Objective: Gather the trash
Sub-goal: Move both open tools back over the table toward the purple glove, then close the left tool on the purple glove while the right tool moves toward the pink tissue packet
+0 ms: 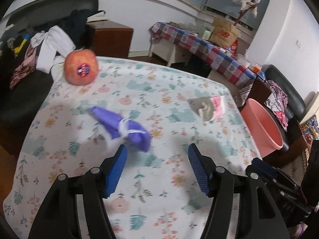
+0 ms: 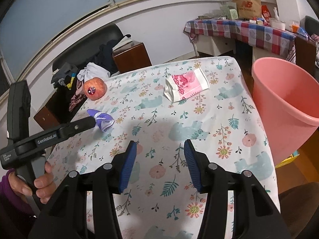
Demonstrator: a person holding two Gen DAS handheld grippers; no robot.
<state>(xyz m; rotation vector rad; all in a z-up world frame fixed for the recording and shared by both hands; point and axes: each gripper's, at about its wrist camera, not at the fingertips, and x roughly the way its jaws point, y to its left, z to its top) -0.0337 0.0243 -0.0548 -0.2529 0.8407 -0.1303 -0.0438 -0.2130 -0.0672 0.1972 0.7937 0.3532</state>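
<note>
A crumpled purple face mask (image 1: 123,126) lies on the floral tablecloth (image 1: 139,91); it also shows in the right wrist view (image 2: 102,119). My left gripper (image 1: 157,149) is open, its fingers just short of the mask, left fingertip (image 1: 122,149) near its edge. From the right wrist view the left gripper (image 2: 90,120) reaches the mask. A pink and white pouch (image 2: 186,87) lies at the far right of the table, also in the left wrist view (image 1: 208,108). My right gripper (image 2: 160,145) is open and empty above the table's middle.
A pink bucket (image 2: 287,107) stands off the table's right edge; it also shows in the left wrist view (image 1: 263,125). An apple with a sticker (image 2: 95,88) sits at the far left corner. Chairs with clothes (image 1: 49,45) stand behind. A checkered table (image 2: 249,29) is further back.
</note>
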